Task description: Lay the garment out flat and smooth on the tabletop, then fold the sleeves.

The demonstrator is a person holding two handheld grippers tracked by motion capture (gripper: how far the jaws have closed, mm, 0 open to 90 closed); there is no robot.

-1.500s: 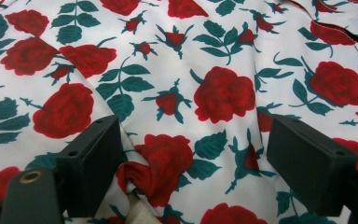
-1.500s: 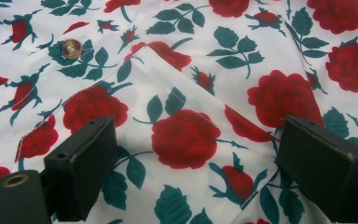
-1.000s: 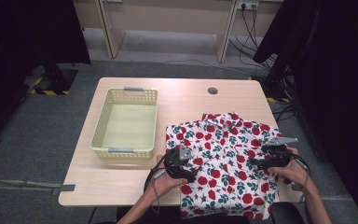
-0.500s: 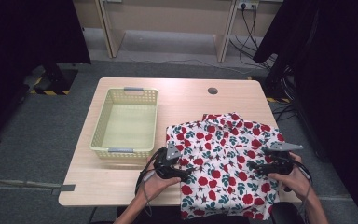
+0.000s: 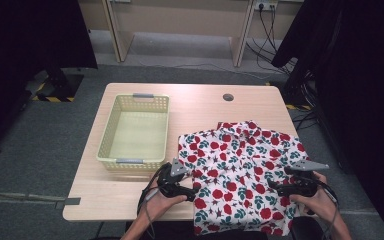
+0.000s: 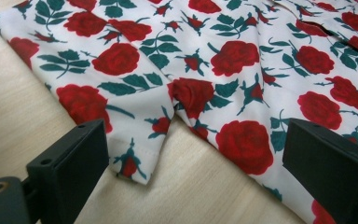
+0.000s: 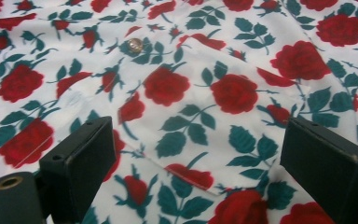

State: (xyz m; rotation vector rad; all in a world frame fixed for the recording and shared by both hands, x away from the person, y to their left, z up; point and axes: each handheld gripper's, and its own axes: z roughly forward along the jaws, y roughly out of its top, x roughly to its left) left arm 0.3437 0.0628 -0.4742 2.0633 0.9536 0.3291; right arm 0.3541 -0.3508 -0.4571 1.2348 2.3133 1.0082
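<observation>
One rose-print shirt (image 5: 240,175) lies spread across the lower right of the table (image 5: 200,107), and one yellow basket (image 5: 111,131) stands left of centre. There are two grippers. The left gripper (image 5: 180,189) sits at the shirt's left edge, its jaws just opened and spread wide, with nothing between them. The right gripper (image 5: 279,188) hovers over the right side, jaws spread too. The left gripper view catches a hem corner (image 6: 137,163) over bare wood; the right gripper view shows one button (image 7: 135,45) and a pocket edge.

Yellow basket (image 5: 135,131) on table (image 5: 200,102)
</observation>
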